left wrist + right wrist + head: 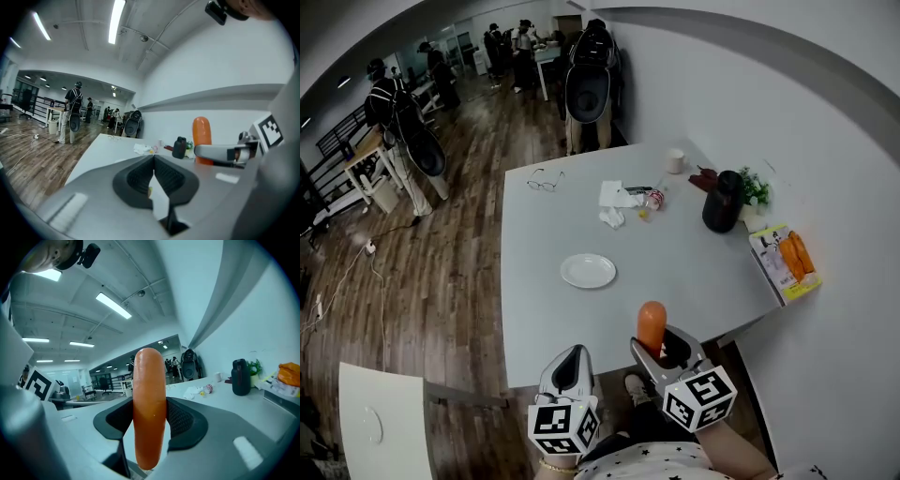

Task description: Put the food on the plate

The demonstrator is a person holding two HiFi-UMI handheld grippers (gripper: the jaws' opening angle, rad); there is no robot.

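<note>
our R gripper (666, 349) clamped on upright orange sausage (149, 408), jaws fairly wide, our L gripper (153, 161) shut, empty, both on near side of plate (588, 270)

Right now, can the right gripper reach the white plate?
Probably yes: the right gripper, jaws shut on the sausage, hovers at the near edge of the table, with only bare tabletop between it and the white plate.
</note>
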